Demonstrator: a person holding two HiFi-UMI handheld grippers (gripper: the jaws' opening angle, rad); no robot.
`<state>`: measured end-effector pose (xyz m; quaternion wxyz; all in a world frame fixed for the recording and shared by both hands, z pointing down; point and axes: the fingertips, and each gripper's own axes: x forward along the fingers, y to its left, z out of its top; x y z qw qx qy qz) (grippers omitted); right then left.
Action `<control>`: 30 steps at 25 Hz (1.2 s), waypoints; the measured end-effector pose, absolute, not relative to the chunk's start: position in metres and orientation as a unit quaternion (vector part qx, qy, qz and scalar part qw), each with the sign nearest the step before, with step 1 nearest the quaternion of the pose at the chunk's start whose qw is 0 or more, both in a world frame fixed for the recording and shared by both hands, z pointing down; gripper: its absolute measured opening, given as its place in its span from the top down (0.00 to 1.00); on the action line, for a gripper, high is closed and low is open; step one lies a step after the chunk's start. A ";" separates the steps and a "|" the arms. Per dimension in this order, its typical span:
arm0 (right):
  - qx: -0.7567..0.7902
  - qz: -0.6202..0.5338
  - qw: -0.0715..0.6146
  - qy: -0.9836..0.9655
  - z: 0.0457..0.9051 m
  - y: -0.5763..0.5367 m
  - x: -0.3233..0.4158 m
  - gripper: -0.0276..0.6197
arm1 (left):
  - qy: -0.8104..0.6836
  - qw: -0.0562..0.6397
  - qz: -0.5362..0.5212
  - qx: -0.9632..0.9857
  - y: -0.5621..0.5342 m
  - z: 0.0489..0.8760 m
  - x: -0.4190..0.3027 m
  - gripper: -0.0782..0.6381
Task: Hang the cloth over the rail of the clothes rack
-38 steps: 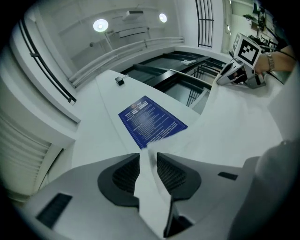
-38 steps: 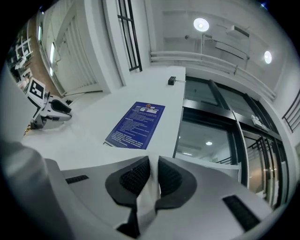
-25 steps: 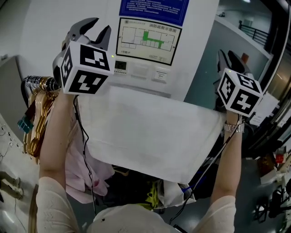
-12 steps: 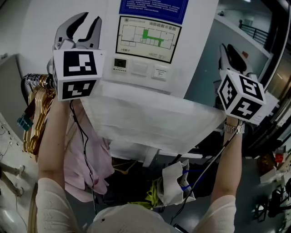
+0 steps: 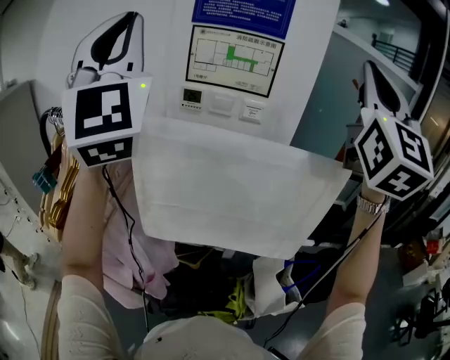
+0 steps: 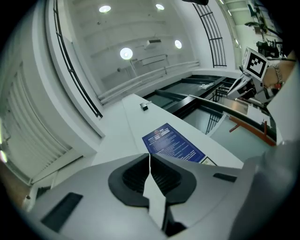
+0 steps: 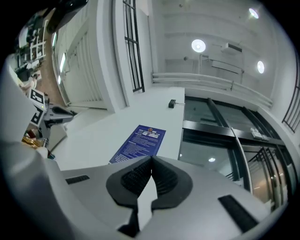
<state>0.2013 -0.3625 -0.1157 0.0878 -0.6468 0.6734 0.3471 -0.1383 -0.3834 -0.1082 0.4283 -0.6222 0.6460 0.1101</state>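
The cloth looks hung up, and both grippers are let go of it.

The white cloth (image 5: pixel 225 190) lies spread out wide in front of the person, below both grippers. It seems to drape over the rack's rail, but the cloth hides the rail, so that is a guess. The gold hangers (image 5: pixel 60 176) hang just beside its left end. The left gripper (image 5: pixel 129 17) and the right gripper (image 5: pixel 368 68) both point up toward the wall, above the cloth and not touching it. Their jaws have just been closing. Now both pairs are pressed together with nothing between them. I think the hanging step is about done. The next move should be small: bring both hands back without snagging the cloth, and check that it hangs even so it does not slide off.
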 end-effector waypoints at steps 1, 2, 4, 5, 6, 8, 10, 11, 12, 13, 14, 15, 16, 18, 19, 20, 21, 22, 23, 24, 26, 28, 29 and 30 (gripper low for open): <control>-0.639 0.344 0.091 0.681 -0.114 -0.354 0.196 0.93 | 0.638 0.418 0.109 -0.637 -0.380 -0.106 -0.136 0.86; -0.633 0.347 0.093 0.686 -0.111 -0.345 0.190 0.93 | 0.628 0.408 0.109 -0.653 -0.376 -0.102 -0.133 0.86; -0.624 0.361 0.090 0.687 -0.105 -0.328 0.176 0.93 | 0.611 0.394 0.110 -0.678 -0.364 -0.092 -0.126 0.86; -0.620 0.368 0.089 0.687 -0.100 -0.320 0.168 0.93 | 0.607 0.392 0.110 -0.682 -0.357 -0.086 -0.124 0.86; -0.616 0.371 0.087 0.690 -0.094 -0.313 0.161 0.93 | 0.606 0.394 0.109 -0.682 -0.349 -0.079 -0.123 0.86; -0.606 0.370 0.082 0.699 -0.077 -0.302 0.148 0.93 | 0.607 0.395 0.105 -0.682 -0.337 -0.062 -0.122 0.86; -0.597 0.364 0.080 0.710 -0.056 -0.295 0.140 0.93 | 0.601 0.384 0.105 -0.693 -0.329 -0.043 -0.121 0.86; -0.595 0.356 0.079 0.716 -0.043 -0.292 0.138 0.93 | 0.597 0.375 0.110 -0.701 -0.326 -0.034 -0.119 0.86; -0.595 0.346 0.078 0.721 -0.029 -0.290 0.138 0.93 | 0.593 0.367 0.115 -0.707 -0.323 -0.025 -0.118 0.86; -0.596 0.334 0.075 0.726 -0.015 -0.289 0.138 0.93 | 0.592 0.361 0.114 -0.711 -0.322 -0.015 -0.117 0.86; -0.599 0.322 0.070 0.730 -0.001 -0.288 0.139 0.93 | 0.593 0.357 0.109 -0.713 -0.321 -0.004 -0.117 0.86; -0.602 0.310 0.064 0.733 0.012 -0.288 0.141 0.93 | 0.594 0.352 0.105 -0.715 -0.321 0.006 -0.116 0.86; -0.605 0.298 0.060 0.736 0.025 -0.289 0.143 0.93 | 0.594 0.344 0.102 -0.720 -0.322 0.016 -0.115 0.86; -0.610 0.265 0.061 0.744 0.049 -0.290 0.148 0.93 | 0.589 0.314 0.094 -0.739 -0.325 0.040 -0.114 0.86; -0.612 0.246 0.064 0.749 0.060 -0.290 0.151 0.93 | 0.586 0.298 0.087 -0.749 -0.327 0.053 -0.115 0.86; -0.614 0.228 0.066 0.753 0.071 -0.291 0.155 0.93 | 0.586 0.284 0.073 -0.755 -0.329 0.066 -0.117 0.86; -0.617 0.211 0.066 0.755 0.082 -0.292 0.158 0.93 | 0.589 0.272 0.056 -0.759 -0.332 0.080 -0.121 0.86; -0.622 0.197 0.062 0.755 0.092 -0.292 0.161 0.93 | 0.592 0.261 0.042 -0.761 -0.335 0.093 -0.124 0.86; -0.629 0.185 0.057 0.753 0.101 -0.293 0.165 0.93 | 0.595 0.249 0.033 -0.763 -0.337 0.104 -0.127 0.86; -0.635 0.175 0.052 0.751 0.110 -0.293 0.169 0.93 | 0.598 0.236 0.030 -0.766 -0.340 0.113 -0.129 0.86; -0.646 0.161 0.051 0.744 0.122 -0.292 0.178 0.93 | 0.605 0.212 0.032 -0.767 -0.344 0.128 -0.134 0.86; -0.654 0.149 0.063 0.739 0.131 -0.293 0.187 0.93 | 0.618 0.196 0.031 -0.761 -0.348 0.139 -0.139 0.86; -0.657 0.141 0.067 0.737 0.135 -0.294 0.192 0.93 | 0.624 0.191 0.027 -0.757 -0.350 0.142 -0.141 0.86; -0.660 0.133 0.069 0.736 0.138 -0.295 0.197 0.93 | 0.628 0.187 0.022 -0.755 -0.352 0.145 -0.143 0.86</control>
